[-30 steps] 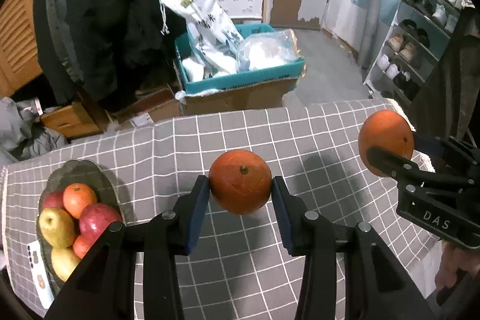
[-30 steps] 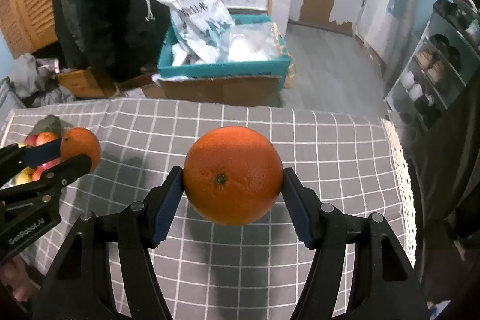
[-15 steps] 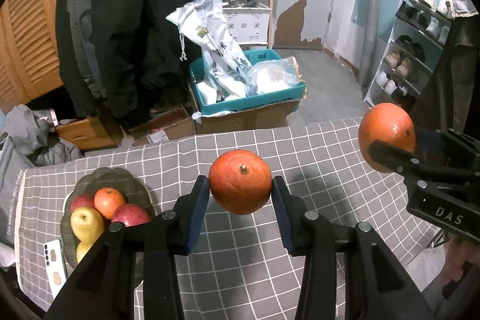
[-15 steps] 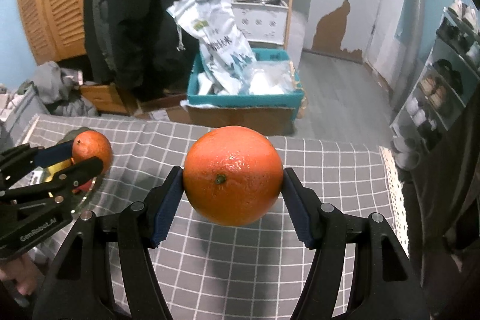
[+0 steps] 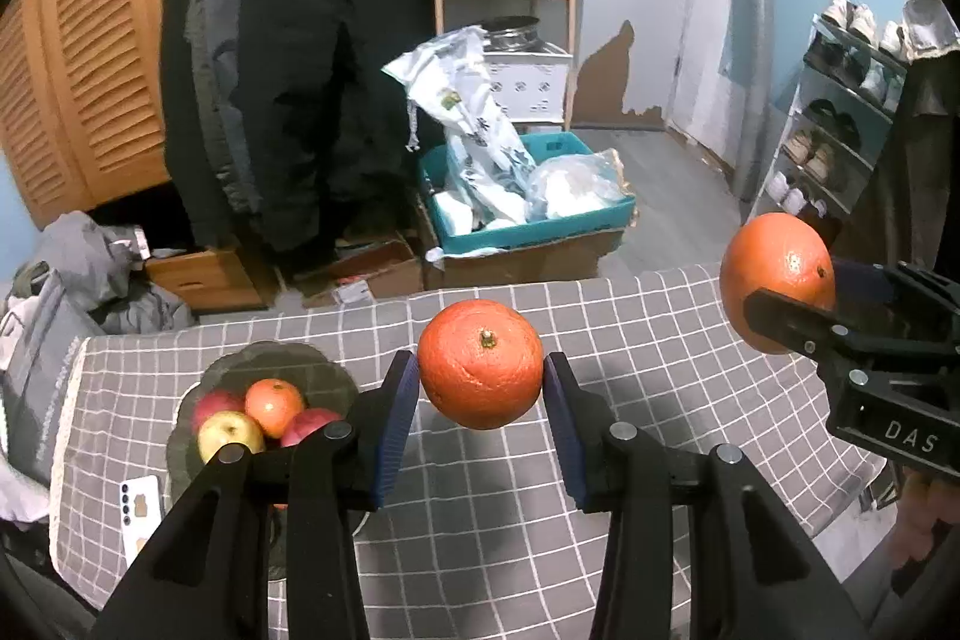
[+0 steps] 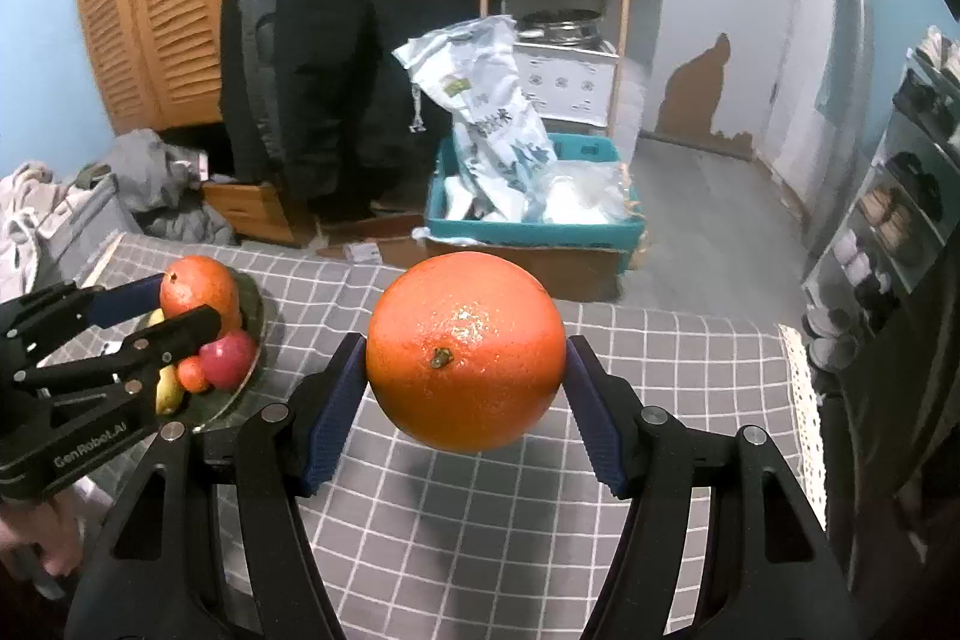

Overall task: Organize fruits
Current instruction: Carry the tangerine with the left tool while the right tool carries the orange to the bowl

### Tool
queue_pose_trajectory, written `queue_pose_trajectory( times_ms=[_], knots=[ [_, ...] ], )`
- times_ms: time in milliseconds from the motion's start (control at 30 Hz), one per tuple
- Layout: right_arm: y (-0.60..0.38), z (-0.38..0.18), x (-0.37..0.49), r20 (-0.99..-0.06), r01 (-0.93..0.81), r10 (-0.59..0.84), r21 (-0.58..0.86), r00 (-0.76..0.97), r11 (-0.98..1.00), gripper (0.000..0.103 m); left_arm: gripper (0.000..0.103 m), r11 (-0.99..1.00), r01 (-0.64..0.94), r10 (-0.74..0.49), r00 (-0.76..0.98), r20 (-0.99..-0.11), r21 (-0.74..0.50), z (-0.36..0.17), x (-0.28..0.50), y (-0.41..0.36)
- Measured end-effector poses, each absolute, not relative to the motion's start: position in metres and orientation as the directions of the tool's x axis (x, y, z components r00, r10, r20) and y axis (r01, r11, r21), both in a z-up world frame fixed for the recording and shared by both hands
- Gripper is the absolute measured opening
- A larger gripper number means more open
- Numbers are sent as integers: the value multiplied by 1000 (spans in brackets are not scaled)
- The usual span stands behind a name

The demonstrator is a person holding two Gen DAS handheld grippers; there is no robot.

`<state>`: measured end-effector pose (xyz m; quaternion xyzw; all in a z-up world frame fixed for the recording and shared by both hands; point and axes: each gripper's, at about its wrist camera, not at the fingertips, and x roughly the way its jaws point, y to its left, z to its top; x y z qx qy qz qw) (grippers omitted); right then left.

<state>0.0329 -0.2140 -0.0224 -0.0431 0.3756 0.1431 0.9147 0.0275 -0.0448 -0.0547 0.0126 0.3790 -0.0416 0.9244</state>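
Holding one orange each, both grippers hang in the air above the checked tablecloth (image 5: 600, 340). Task looks partway thru: the dark plate (image 5: 288, 358) at the table's left already has several fruits on it (apples, a small orange, approx 4-5 visible), and no loose fruit shows on the cloth. Left to do, prob: get these two oranges onto the plate & let go.

Left gripper (image 5: 480, 400): jaws narrowed onto the smaller orange (image 5: 480, 379), blue pads pressed on both sides, stem up. It sits to the right of and near the plate, clear of the cloth.

Right gripper (image 6: 468, 376): jaws wider, clamped on the bigger orange (image 6: 465, 349), pads touching both flanks, stem end facing the cam. It's well apart from the plate, over the cloth's middle-right.

Both point fwd & tilted down toward the table, w/ the two grippers side by side, not touching.
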Motion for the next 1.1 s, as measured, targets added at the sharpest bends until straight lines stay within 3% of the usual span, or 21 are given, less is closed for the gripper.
queue_pose_trajectory(
  times_ms=[1100],
  knots=[
    [-64,-53,53,-764,-516,380,73,521,854,66,43,980,-195,104,680,-726,-42,-76,-1,99]
  ],
)
